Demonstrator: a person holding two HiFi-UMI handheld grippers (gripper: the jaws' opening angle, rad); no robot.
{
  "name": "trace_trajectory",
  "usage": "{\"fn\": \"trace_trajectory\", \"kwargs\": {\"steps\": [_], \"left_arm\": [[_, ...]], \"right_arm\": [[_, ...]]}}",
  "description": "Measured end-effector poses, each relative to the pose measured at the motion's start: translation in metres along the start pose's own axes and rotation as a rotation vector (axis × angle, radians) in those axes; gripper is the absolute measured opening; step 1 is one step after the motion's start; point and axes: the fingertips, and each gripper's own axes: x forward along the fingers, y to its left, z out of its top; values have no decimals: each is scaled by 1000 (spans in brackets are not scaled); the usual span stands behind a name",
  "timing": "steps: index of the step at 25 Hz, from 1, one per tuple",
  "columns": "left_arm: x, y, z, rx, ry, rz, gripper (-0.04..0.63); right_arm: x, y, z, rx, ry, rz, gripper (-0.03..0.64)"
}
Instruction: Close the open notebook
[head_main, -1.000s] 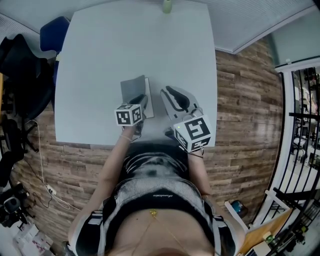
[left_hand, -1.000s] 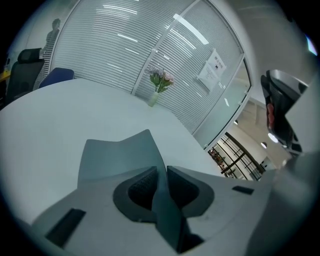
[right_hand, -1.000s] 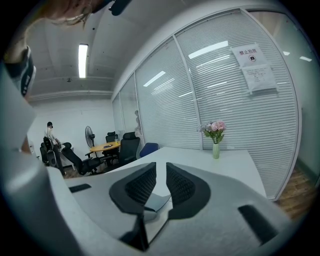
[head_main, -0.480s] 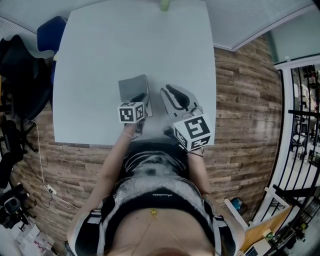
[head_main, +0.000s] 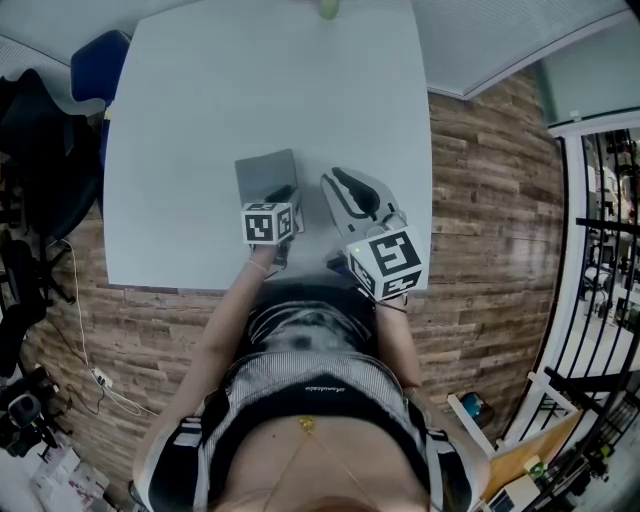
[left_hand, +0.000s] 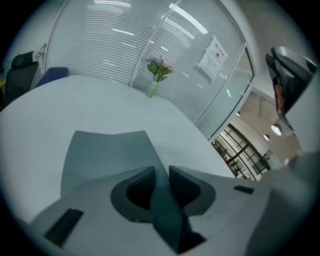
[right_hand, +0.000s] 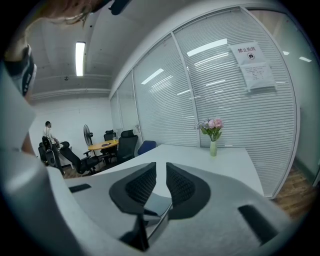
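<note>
Notebook (head_main: 262, 175): a grey rectangle that lay on the pale table (head_main: 250, 90), in the half nearer to me and a little left of the middle. Only its plain grey cover showed, with no open pages in sight. In the left gripper view the notebook (left_hand: 107, 150) spread out just beyond my jaws, and its near right corner ran back as a thin dark sheet into the gap between them.

Left gripper (head_main: 283, 195): I held it over that near right corner, its marker cube toward me. Its jaws (left_hand: 161, 172) were closed onto the thin edge of the notebook, and the sheet filled the narrow slit between the pads.

Right gripper (head_main: 338, 183): it hovered just to the right of the notebook, apart from it, and pointed away from me across the table. In the right gripper view its jaws (right_hand: 161, 167) were drawn almost together, leaving only a narrow slit. Nothing was held there, and bare table showed through the gap.

Surroundings: a small vase of flowers (right_hand: 213, 147) stood at the far edge of the table, well apart from the notebook. A blue chair (head_main: 95, 65) stood at the far left corner. Wood-patterned floor (head_main: 480, 200) lay around the table. A printed notice (right_hand: 252, 65) hung on the glass wall with blinds behind the vase.
</note>
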Motion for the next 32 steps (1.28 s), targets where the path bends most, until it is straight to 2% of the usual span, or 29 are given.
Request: {"fn": "trace_trajectory", "kwargs": {"steps": [6, 10, 17, 25, 32], "left_arm": [[4, -5, -5, -7, 31, -31, 100], [5, -7, -13, -2, 64, -51, 89], [9, -6, -14, 34, 62, -16, 86], [8, -3, -15, 38, 60, 12, 60], [11, -4, -17, 81, 45, 58, 52]], "right_arm": [[-1, -3, -1, 3, 4, -4, 64], [-2, -4, 1, 6, -1, -9, 64], [1, -7, 0, 8, 4, -16, 64], [-1, -8, -2, 4, 8, -24, 64], [-4, -13, -4, 1, 8, -39, 64]]}}
